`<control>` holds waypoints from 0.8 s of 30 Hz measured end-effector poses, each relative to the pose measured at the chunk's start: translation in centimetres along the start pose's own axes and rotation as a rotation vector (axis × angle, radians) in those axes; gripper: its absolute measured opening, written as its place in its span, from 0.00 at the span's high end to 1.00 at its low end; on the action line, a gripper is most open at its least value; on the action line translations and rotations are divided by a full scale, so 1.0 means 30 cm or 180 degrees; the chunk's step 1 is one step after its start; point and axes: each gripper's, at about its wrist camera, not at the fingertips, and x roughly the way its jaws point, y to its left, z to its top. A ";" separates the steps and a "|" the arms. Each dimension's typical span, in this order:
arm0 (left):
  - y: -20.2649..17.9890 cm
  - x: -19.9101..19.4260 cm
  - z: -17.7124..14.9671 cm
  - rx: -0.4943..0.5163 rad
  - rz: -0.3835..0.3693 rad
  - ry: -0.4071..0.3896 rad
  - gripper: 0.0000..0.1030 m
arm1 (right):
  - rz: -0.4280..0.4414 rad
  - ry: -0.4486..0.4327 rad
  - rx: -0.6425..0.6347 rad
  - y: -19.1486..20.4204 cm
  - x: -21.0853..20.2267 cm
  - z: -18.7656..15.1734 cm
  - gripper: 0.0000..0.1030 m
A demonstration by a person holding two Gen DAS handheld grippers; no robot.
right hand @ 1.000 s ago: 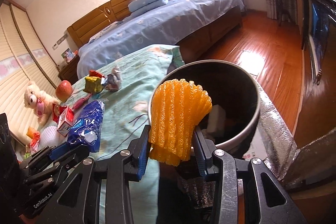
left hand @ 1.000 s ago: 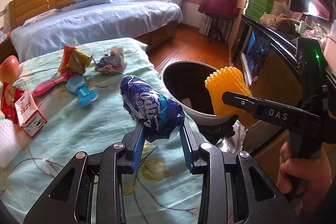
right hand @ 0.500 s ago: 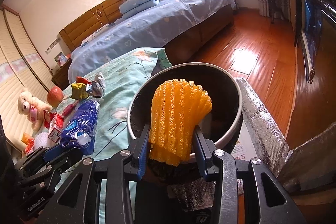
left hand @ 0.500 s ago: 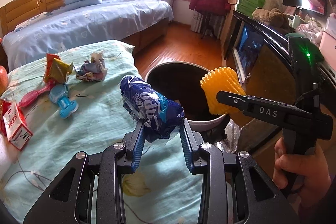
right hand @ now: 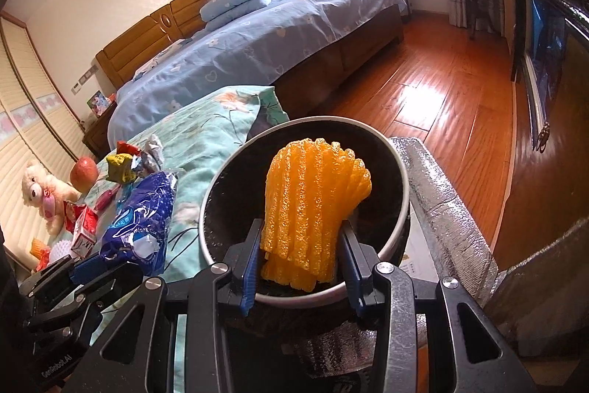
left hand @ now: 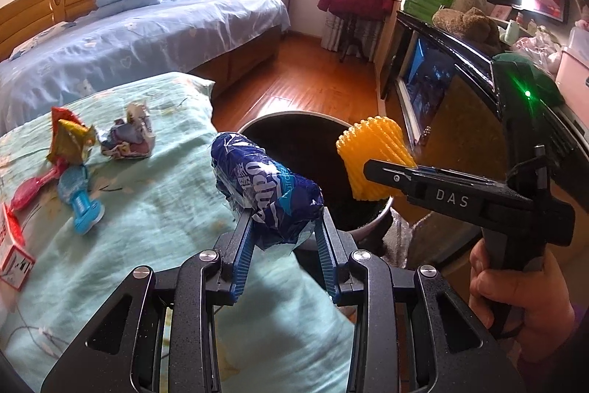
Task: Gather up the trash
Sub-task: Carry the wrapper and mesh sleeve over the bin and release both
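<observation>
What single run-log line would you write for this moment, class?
left gripper: shut on crumpled blue plastic wrapper | right gripper: shut on orange foam fruit net | net above round black bin | both unreleased

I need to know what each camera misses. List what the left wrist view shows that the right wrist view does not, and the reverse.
Only the left wrist view: the hand holding the right gripper, and the brown teddy.

Only the right wrist view: the apple, white teddy and silver foil.

Both: the bin, the blue wrapper in the left gripper, the orange foam net, and crumpled wrappers on the bedspread.
</observation>
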 end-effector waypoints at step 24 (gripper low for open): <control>-0.018 0.113 0.069 0.0008 -0.0131 0.0187 0.69 | 0.0005 0.0118 0.0089 -0.068 0.073 0.082 0.59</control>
